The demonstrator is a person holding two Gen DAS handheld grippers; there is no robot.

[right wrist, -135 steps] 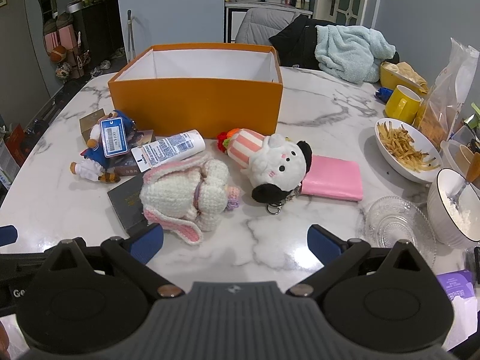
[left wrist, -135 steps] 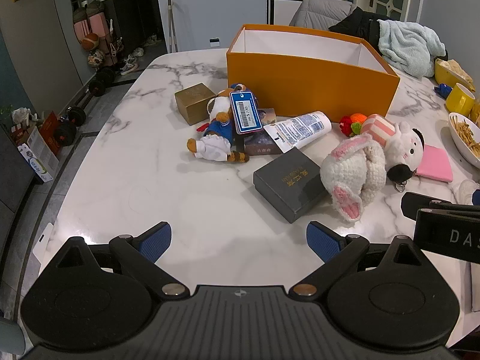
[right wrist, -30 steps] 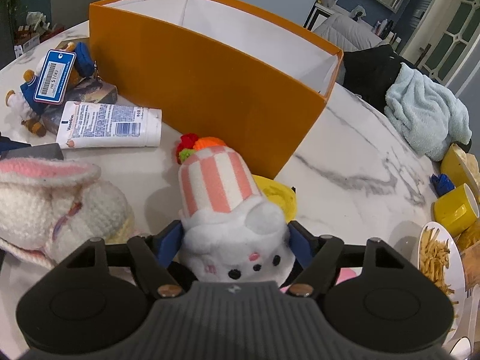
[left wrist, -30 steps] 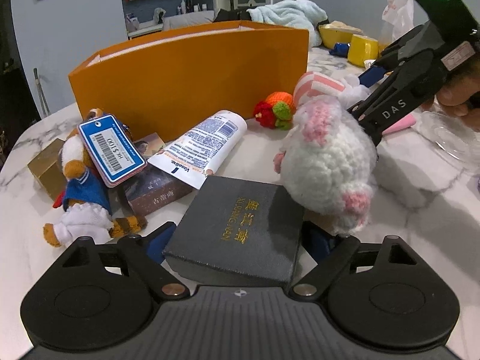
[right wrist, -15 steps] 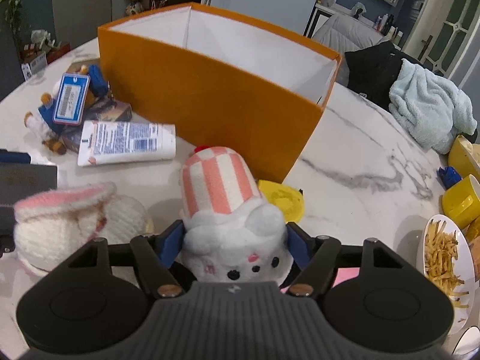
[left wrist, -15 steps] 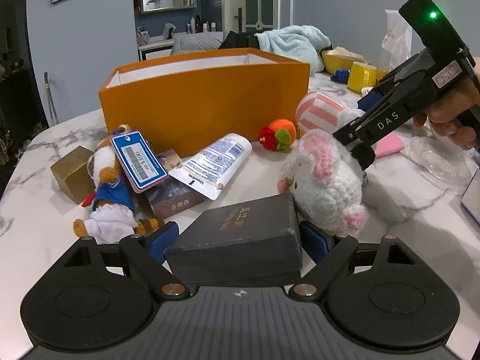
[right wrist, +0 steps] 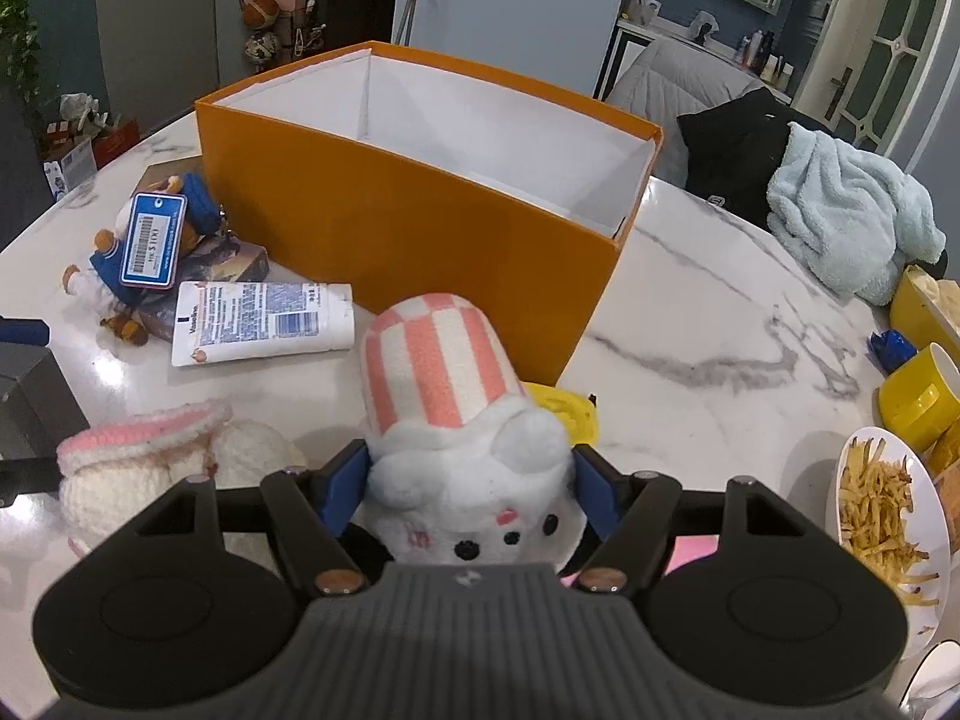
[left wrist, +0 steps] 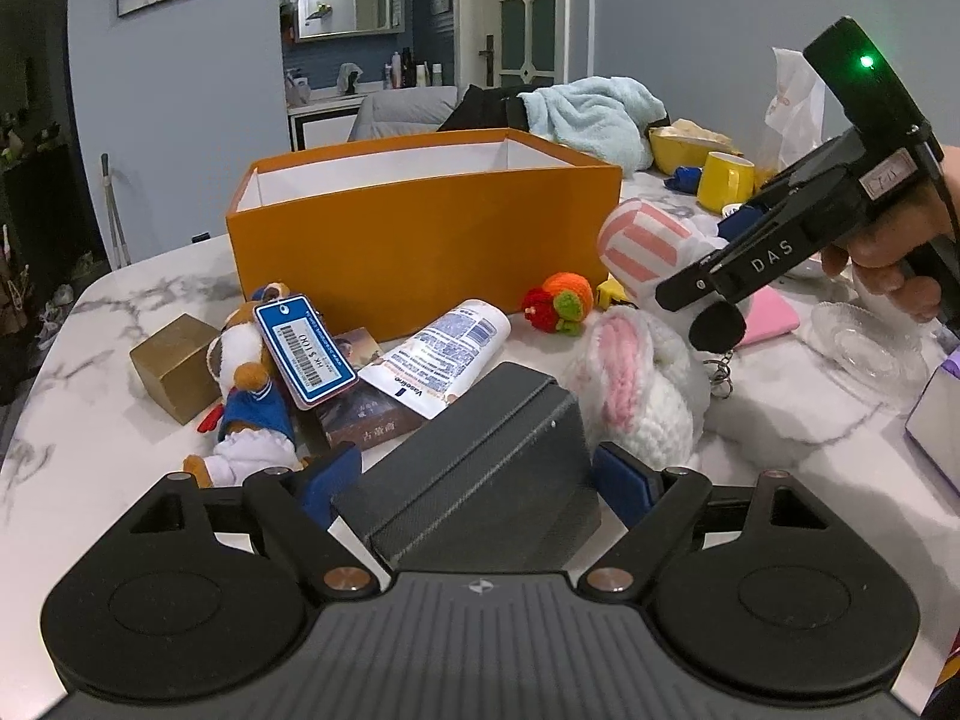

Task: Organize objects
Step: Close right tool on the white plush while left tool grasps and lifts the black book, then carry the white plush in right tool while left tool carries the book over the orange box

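A dark grey flat box [left wrist: 480,456] sits tilted between the blue pads of my left gripper [left wrist: 474,480], raised off the marble table; the jaws are closing on it. My right gripper [right wrist: 471,492] is shut on a white plush with a pink-striped hat [right wrist: 456,420], held above the table in front of the open orange box [right wrist: 390,228]. The left wrist view shows that plush [left wrist: 648,240] in the other gripper, just right of the orange box [left wrist: 420,240]. A crocheted white-and-pink bunny [left wrist: 642,384] lies below it.
A lotion tube [left wrist: 438,354], a tagged dog plush [left wrist: 252,396], a gold cube [left wrist: 174,366] and a small red-orange crochet [left wrist: 558,300] lie before the orange box. At right are a pink wallet [left wrist: 768,318], a glass dish [left wrist: 864,342], a bowl of fries [right wrist: 882,516] and a yellow mug [right wrist: 918,396].
Both grippers have risen. The dark grey box has lifted and tipped up in the left gripper, and the striped-hat plush has lifted off the table toward the orange box.
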